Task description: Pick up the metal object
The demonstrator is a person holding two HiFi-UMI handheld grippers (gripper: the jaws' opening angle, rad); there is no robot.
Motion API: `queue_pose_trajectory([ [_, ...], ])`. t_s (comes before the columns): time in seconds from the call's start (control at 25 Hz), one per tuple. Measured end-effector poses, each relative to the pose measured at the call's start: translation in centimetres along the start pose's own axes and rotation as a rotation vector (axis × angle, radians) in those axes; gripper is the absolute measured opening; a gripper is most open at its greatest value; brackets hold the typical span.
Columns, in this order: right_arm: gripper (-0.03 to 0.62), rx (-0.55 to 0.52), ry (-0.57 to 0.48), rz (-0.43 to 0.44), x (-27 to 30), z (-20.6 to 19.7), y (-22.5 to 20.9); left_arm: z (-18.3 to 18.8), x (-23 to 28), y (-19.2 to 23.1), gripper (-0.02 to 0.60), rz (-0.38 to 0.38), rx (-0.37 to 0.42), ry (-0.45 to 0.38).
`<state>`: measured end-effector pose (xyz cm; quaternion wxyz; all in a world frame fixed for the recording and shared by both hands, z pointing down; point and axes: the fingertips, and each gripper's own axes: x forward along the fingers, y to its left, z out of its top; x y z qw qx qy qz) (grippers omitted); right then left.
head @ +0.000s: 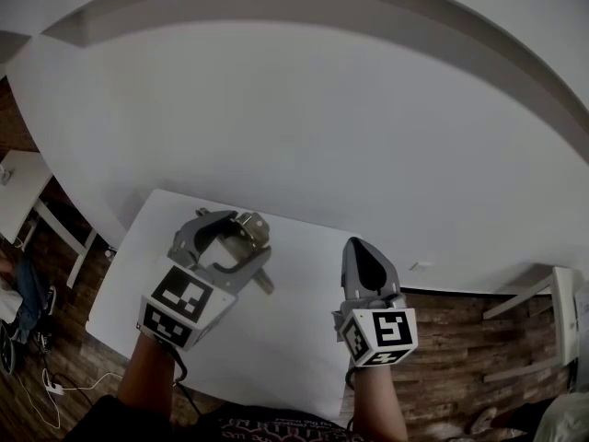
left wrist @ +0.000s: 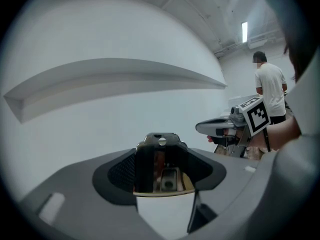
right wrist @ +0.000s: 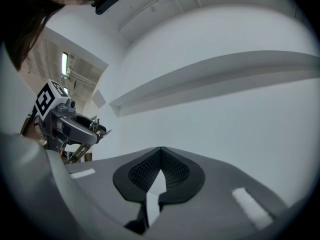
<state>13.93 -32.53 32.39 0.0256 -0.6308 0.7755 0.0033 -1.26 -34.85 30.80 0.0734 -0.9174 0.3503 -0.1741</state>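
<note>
Left tongs [left wrist: 161, 173] gripping metal object [left wrist: 150, 159] (shiny), right tongs [right wrist: 160, 156] closed.

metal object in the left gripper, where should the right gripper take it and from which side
Probably the narrow tab of the metal object that sticks out past the left gripper, approached from the right. The left jaws clamp its wide body across the flat sides, so only that tab is free. The right gripper, now shut, must open first.

Left tool [head: 235, 242], clamped on the metal object [head: 250, 226], occupies the desk's [head: 276, 357] far-left part; right tool [head: 363, 254] stands at its right edge. Bare desk between them gives passage. Wall [head: 322, 136] blocks the far side.
</note>
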Motion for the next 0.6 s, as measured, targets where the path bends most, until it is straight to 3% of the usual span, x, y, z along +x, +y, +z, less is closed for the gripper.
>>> queue_pose_trajectory([
  [0.6, 0.011, 0.006, 0.017, -0.002, 1.6, -0.2, -0.7, 0.0, 1.7, 0.9, 0.291, -0.016, 0.003, 0.007],
])
